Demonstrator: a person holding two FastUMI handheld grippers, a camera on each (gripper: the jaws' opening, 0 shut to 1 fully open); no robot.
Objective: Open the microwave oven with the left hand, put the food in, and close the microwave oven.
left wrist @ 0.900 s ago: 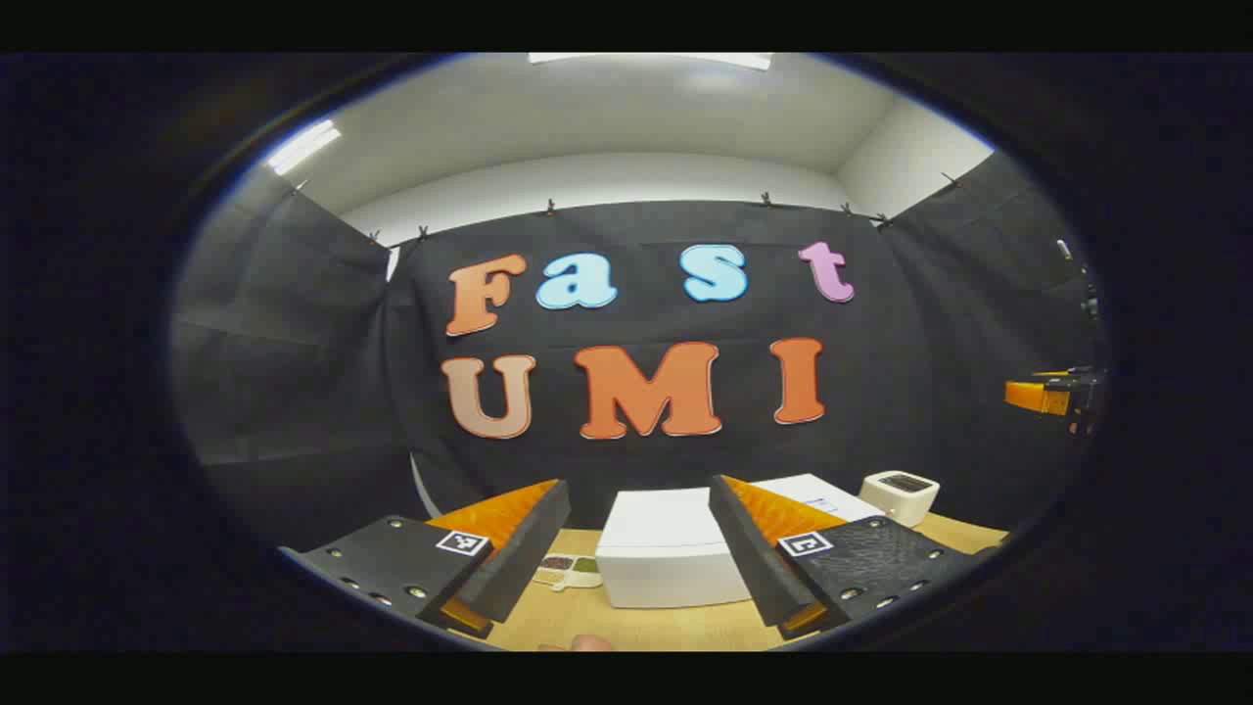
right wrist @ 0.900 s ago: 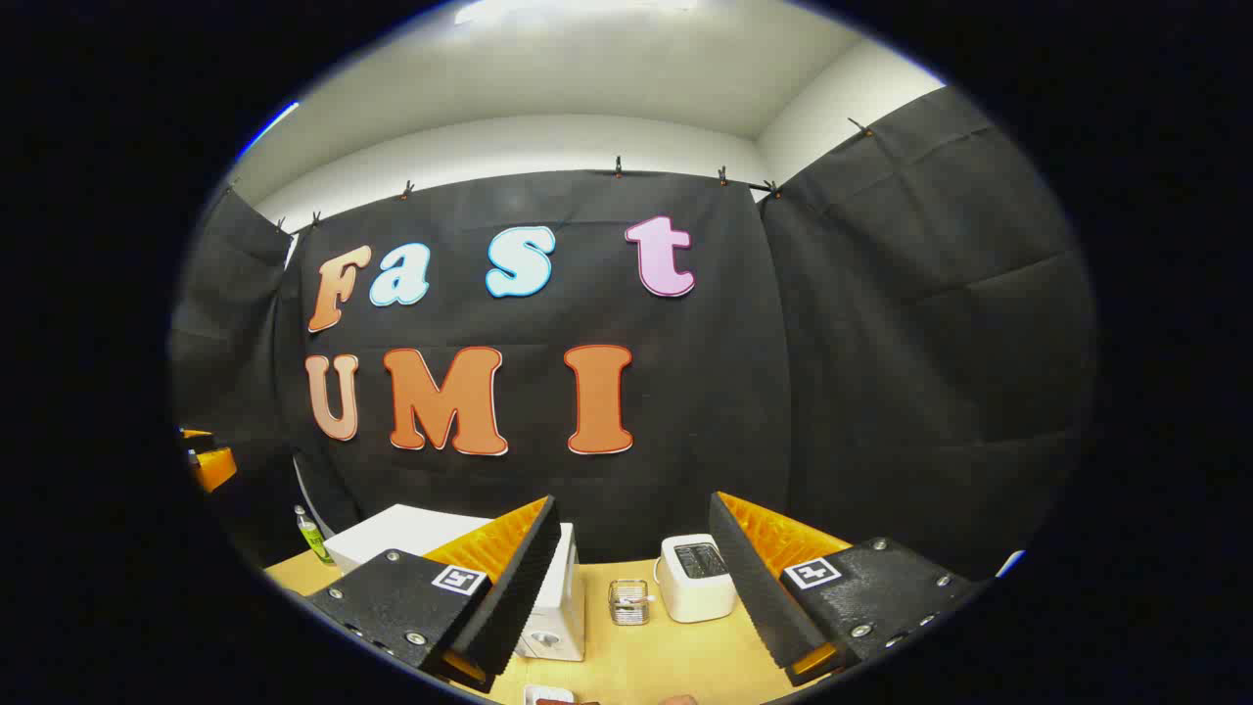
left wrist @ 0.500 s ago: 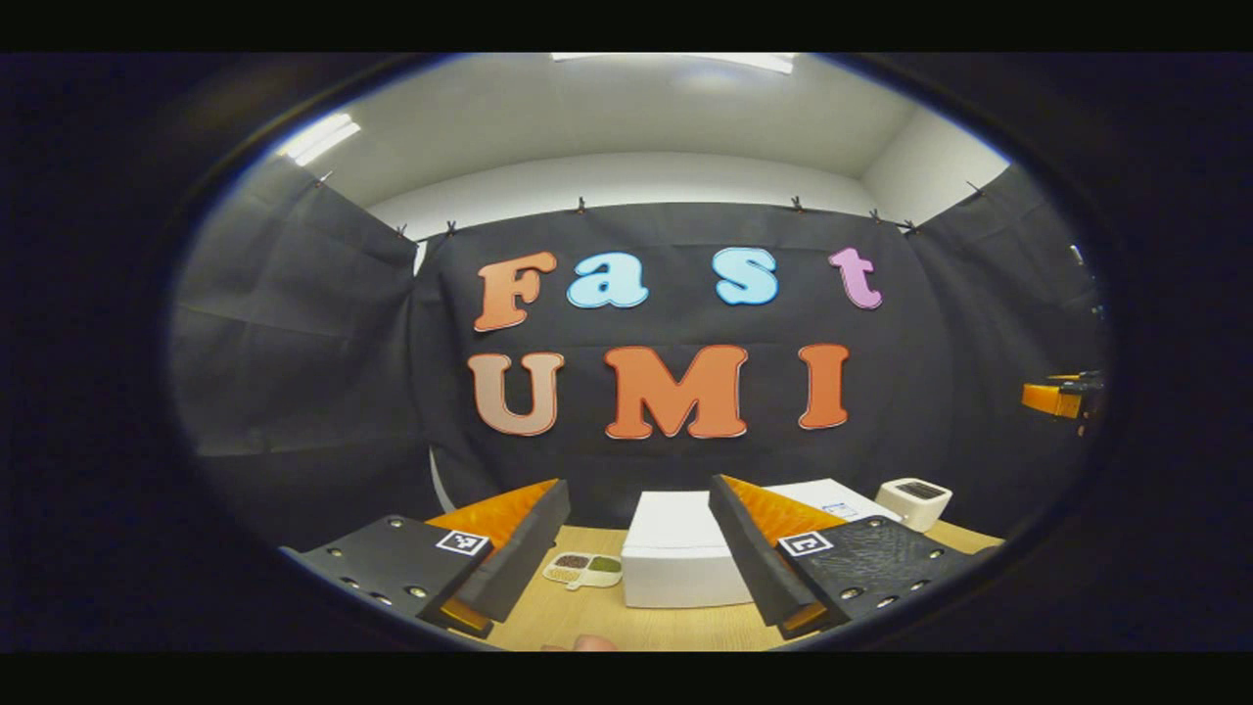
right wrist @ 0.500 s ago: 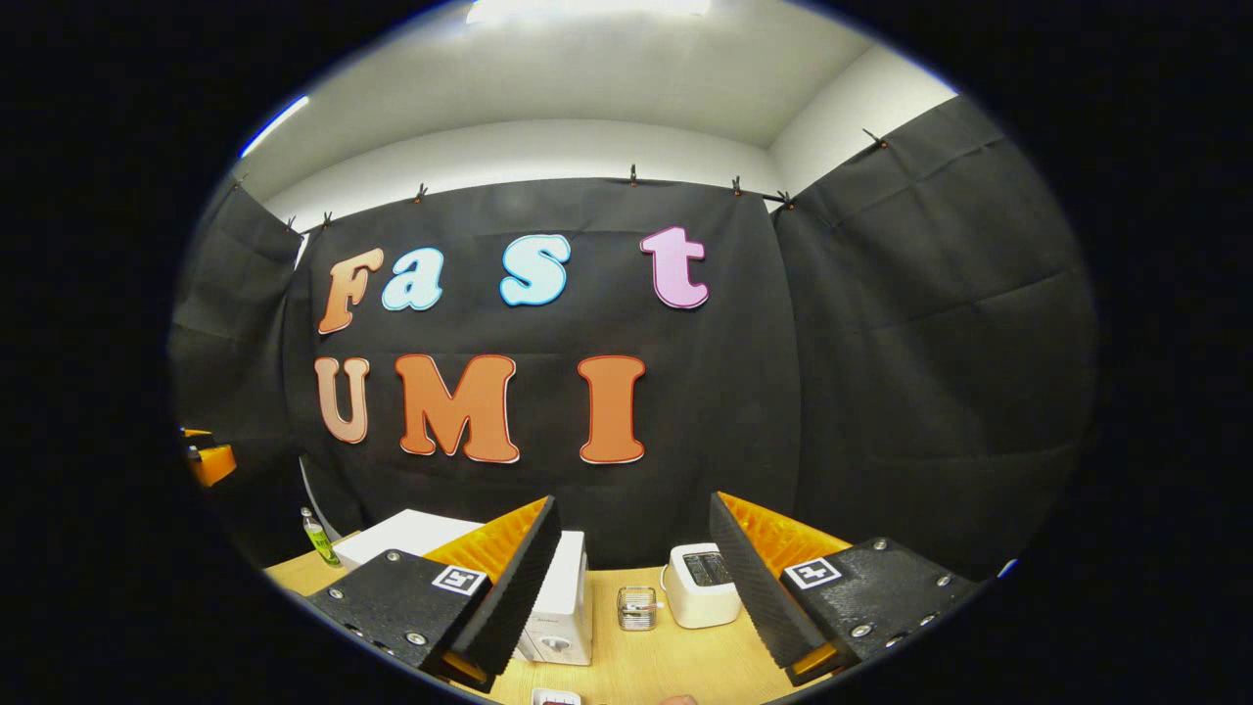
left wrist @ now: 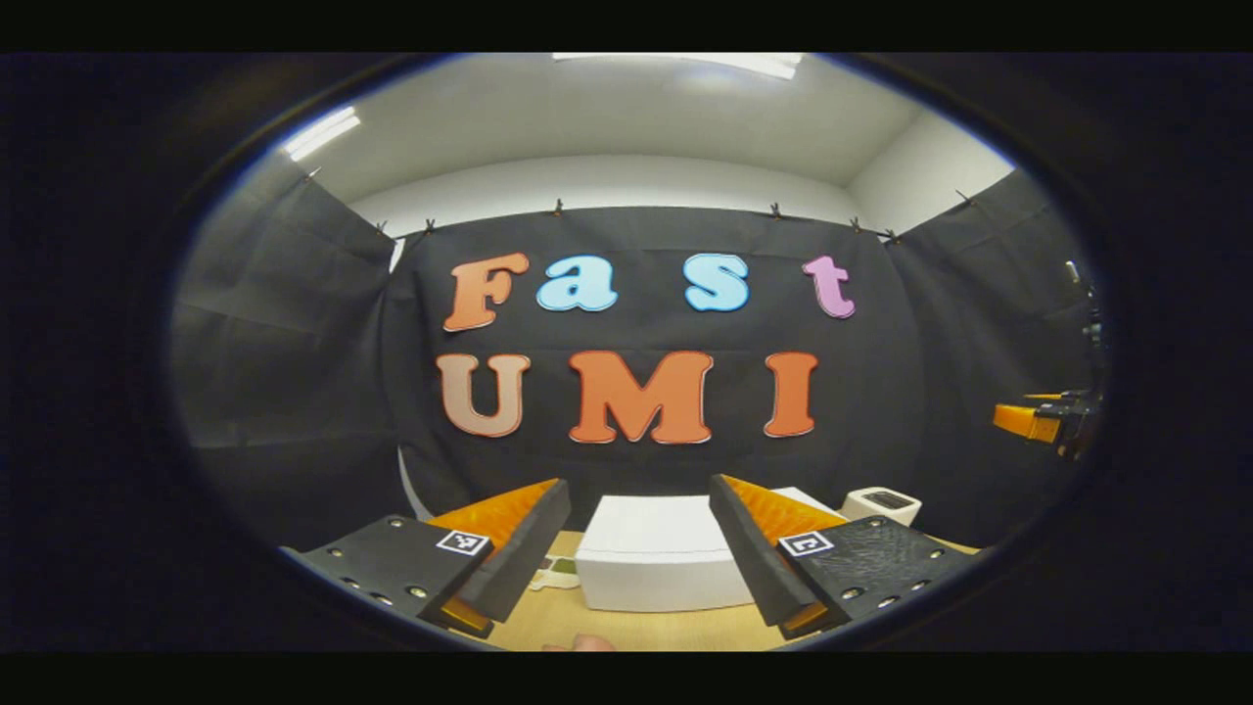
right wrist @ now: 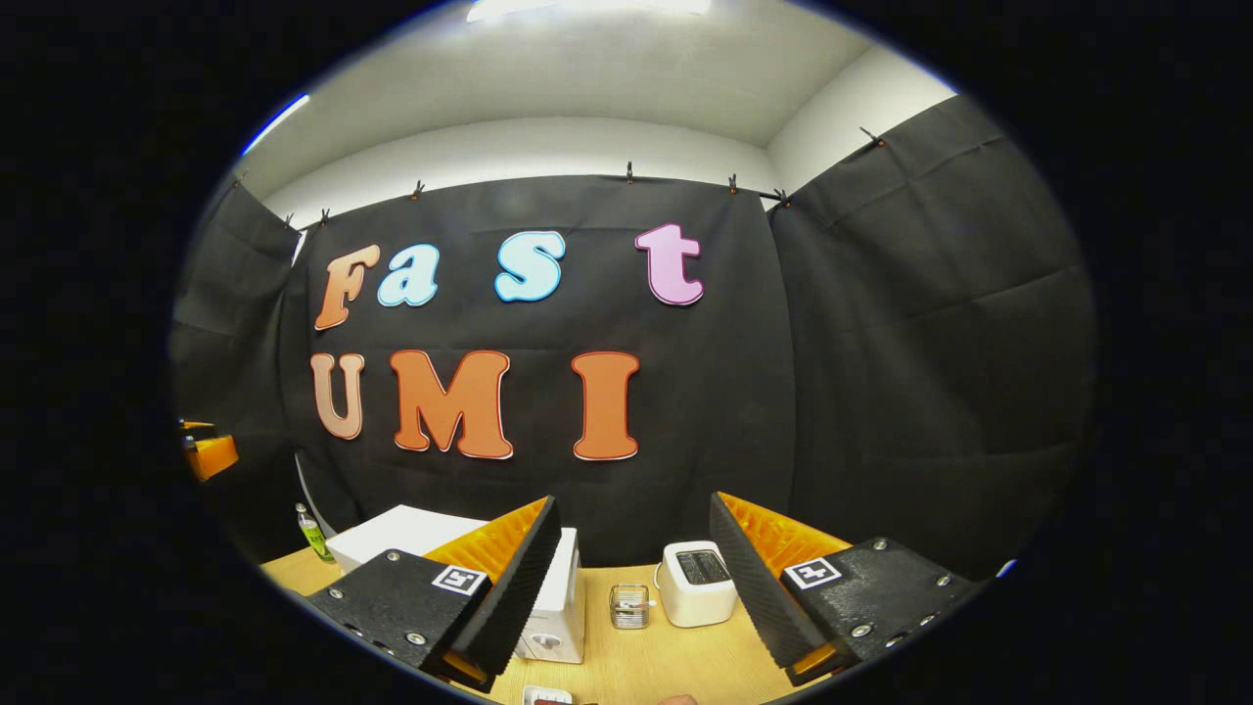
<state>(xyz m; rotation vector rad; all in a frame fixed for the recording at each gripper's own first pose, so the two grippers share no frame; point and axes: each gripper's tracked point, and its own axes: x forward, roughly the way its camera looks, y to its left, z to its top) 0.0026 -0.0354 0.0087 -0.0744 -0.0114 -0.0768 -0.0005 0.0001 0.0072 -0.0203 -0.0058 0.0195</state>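
Observation:
My left gripper (left wrist: 638, 548) is open, held above the wooden table (left wrist: 675, 627). Between its fingers lies a plain white box (left wrist: 656, 553); whether it is the microwave I cannot tell. A small divided dish of food (left wrist: 556, 574) peeks out beside the left finger. My right gripper (right wrist: 634, 578) is also open with nothing in it. Past its left finger stands the white microwave (right wrist: 556, 605), its knob panel facing me and its door side hidden by that finger. The right gripper (left wrist: 1038, 421) shows at the far right of the left gripper view, the left gripper (right wrist: 208, 453) at the far left of the right gripper view.
A white toaster (right wrist: 695, 584) and a small clear holder (right wrist: 629, 605) stand right of the microwave. A green bottle (right wrist: 313, 537) is at the table's back left. A small white and red item (right wrist: 546, 696) sits at the bottom edge. The toaster (left wrist: 881, 504) stands beyond the box.
The left gripper view has swung, so the white box now sits further left and the food dish is mostly behind the left finger. The right gripper view has barely shifted. Both grippers stay open.

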